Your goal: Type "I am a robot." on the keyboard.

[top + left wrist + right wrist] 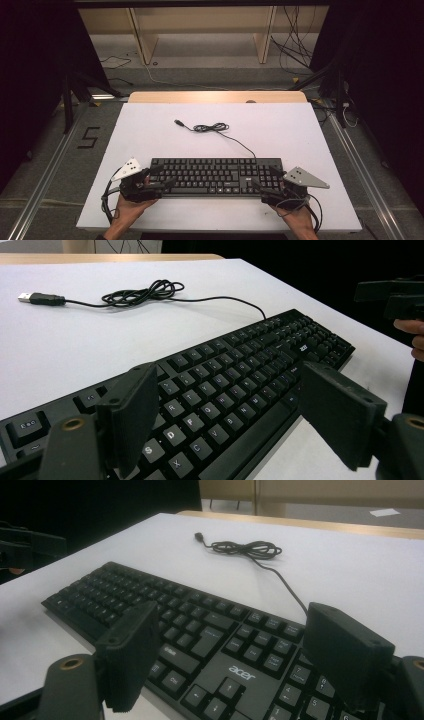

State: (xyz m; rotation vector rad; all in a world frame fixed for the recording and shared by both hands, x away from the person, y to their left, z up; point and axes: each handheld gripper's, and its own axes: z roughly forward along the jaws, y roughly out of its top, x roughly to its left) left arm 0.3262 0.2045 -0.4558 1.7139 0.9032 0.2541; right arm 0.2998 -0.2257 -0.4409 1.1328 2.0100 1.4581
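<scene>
The left claw sits at the left end of the keyboard, and its jaws stand wide apart. In the left gripper view the two black pads hang over the letter keys, one on each side, with nothing squeezed between them. The right claw is at the other end, by the number keys. Its jaws are wide too, and in the right gripper view they stand over the arrow keys and hold nothing.

I think the two claws are set like this, one at each end, because the keyboard is long. One claw alone would let it tip or swing. With a claw at each end, it can be lifted or slid flat and straight. The jaws are wide so that they can fit over the edge of the keyboard before they close.

The keyboard lies flat on the white desk, close to the person's side and about in the middle. Its cable runs from the back edge, up across the desk. Part of it lies in a small loose bundle, and the plug rests at the far end, not stuck into anything. So the cable is free and should not pull the keyboard back if it gets moved.

Beyond the desk the floor has some more wires on it.
</scene>
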